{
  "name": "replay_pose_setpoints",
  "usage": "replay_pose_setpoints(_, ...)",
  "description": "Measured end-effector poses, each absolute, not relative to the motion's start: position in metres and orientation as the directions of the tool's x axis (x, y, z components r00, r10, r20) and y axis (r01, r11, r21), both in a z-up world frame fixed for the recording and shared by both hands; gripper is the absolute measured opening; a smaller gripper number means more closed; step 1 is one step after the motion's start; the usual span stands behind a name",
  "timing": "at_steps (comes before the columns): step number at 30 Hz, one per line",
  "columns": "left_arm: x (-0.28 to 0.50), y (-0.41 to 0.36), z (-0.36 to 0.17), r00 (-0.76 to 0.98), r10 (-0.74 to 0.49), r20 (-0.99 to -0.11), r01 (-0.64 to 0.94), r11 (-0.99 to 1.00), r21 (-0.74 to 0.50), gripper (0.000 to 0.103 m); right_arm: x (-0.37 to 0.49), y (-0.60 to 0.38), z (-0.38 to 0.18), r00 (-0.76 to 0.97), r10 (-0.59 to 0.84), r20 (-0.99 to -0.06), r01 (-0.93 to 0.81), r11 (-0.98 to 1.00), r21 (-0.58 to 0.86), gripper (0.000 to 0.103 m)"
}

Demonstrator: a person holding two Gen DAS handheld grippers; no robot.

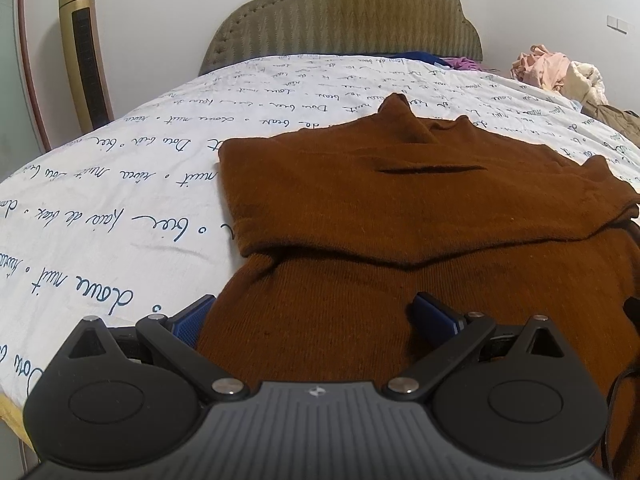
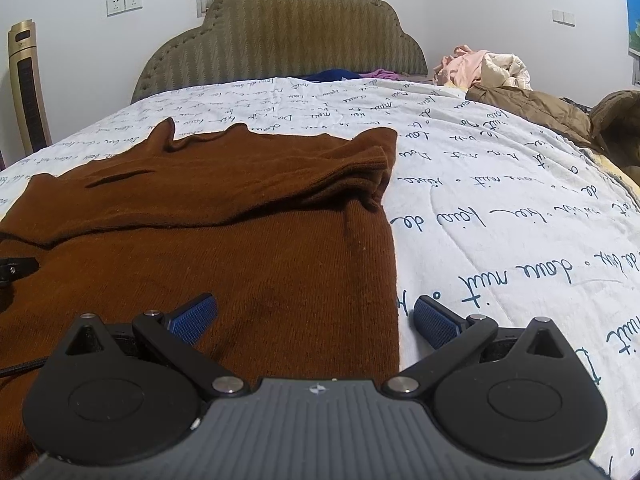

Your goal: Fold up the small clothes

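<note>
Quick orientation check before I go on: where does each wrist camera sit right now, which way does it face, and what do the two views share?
Left wrist: sits low over the brown sweater's near left edge, facing the headboard; the open left gripper shows.
Right wrist: sits low over the sweater's near right edge, facing the headboard; the open right gripper shows, one finger over the printed quilt.
Shared: sweater, quilt, headboard, tower fan, clothes pile.

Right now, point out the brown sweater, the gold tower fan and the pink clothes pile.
brown sweater (image 1: 400,208): left wrist view, folded-over upper layer.
gold tower fan (image 1: 85,52): left wrist view, dark front grille.
pink clothes pile (image 2: 466,65): right wrist view, pink garment's middle.
</note>
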State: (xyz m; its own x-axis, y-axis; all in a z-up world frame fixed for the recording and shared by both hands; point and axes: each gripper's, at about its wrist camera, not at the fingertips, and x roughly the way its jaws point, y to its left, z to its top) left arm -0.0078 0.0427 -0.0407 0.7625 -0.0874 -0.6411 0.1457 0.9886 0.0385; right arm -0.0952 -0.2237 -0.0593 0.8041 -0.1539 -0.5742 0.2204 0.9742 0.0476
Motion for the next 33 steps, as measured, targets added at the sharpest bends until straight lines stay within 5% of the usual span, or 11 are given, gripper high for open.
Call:
replay_pose_setpoints(26, -0.033, 0.093, -0.027, 0.719, -0.175, -0.673, 0.199, 0.979, -0.042, 0.103, -0.11, -0.226, -0.056, 0.796, -0.127, -0.592, 0.199, 0.978, 0.057, 0.103)
replay_pose_setpoints(33, -0.029, 0.111, -0.026, 0.696, -0.182, -0.694, 0.175, 0.981, -0.082, 0.103, -0.129, -0.244, -0.045, 0.804, -0.084, -0.589, 0.216, 0.963, 0.158, 0.103)
